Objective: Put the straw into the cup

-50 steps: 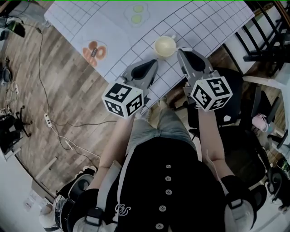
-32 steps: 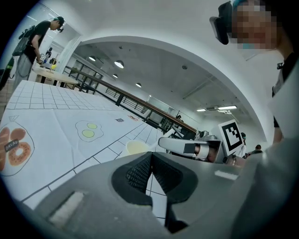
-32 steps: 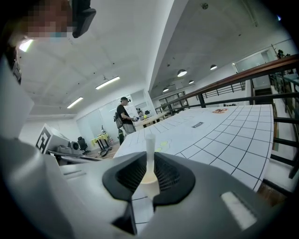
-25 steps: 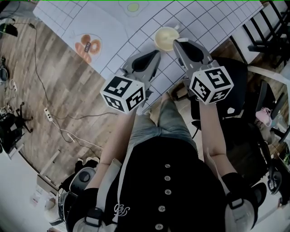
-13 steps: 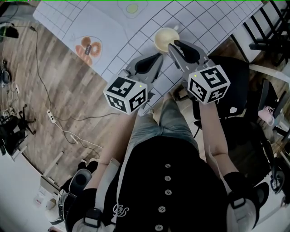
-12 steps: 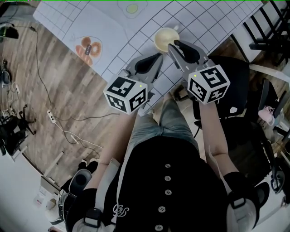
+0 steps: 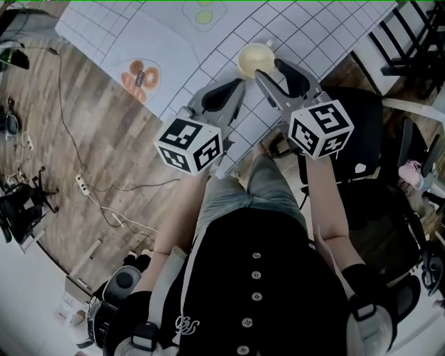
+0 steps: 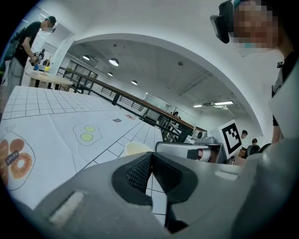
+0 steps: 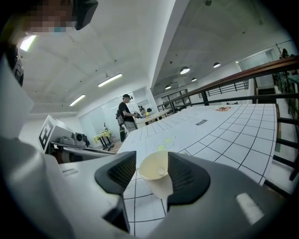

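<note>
The cup [image 7: 254,60] stands on the counter [image 7: 174,42] at top centre, between the right gripper's [image 7: 270,68] jaws, which have just been opening and stand apart; the left gripper's [image 8: 150,158] jaws are together, empty; no straw is plainly visible, so insertion likely remains.

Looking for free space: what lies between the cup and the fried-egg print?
Only bare gridded mat between the cup and the fried-egg print, in the head view and right gripper view.
</note>
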`<state>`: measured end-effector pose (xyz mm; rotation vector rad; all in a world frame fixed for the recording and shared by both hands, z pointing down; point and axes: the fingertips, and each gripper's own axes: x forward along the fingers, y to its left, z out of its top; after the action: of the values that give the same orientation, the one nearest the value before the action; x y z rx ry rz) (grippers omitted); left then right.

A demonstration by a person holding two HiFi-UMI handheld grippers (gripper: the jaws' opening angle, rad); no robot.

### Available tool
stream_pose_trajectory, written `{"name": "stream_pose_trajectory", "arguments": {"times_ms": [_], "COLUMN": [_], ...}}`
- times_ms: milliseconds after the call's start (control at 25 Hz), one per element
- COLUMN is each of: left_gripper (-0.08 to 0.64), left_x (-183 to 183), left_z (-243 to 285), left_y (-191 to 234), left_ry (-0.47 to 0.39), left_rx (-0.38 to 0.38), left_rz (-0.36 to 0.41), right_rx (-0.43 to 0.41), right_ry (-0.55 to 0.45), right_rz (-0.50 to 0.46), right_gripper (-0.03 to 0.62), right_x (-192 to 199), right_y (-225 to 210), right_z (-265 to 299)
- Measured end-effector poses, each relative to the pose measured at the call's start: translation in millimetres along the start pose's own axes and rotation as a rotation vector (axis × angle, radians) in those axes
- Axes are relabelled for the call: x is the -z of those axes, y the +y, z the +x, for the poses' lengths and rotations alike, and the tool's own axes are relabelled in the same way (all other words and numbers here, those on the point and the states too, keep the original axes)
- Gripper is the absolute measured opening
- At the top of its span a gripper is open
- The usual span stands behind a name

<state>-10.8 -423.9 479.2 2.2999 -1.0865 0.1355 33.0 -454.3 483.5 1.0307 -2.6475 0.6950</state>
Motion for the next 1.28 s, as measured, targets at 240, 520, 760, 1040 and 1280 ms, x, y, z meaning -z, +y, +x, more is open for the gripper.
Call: {"name": "stream_pose_trajectory", "arguments": {"times_ms": [240,520,760,1040,1280], "left_gripper": [0.000,0.000,0.000,0.000,0.000], "left_x": [-11,-16,-20,-33,-36], "left_z": [-14,-43,-77,-119,-148], "left_y": [-10,-25,-46,-78,-106], "left_ry": [-0.028,-0.048,-0.099,-0.200,-0.216], "left_rx": [0.011,0.028,0.084,0.152,0.190], "left_rz": [0.035,0.083,0.101,0.133,0.197], "right_rx": [0.044,0.076,0.076,0.074,0.038], "right_ry": [-0.090,-0.134,-0.189,-0.203,-0.235], "right_rz": [-0.013,-0.026,-0.057,-0.106,-0.119], "right_gripper": [0.215,0.213,0.212,0.200,0.140], "right_x": [-28,-36,-44,-43,-45], "right_y": [10,40,76,117,159], "right_z": [-21,-46,-72,-96,-117]}}
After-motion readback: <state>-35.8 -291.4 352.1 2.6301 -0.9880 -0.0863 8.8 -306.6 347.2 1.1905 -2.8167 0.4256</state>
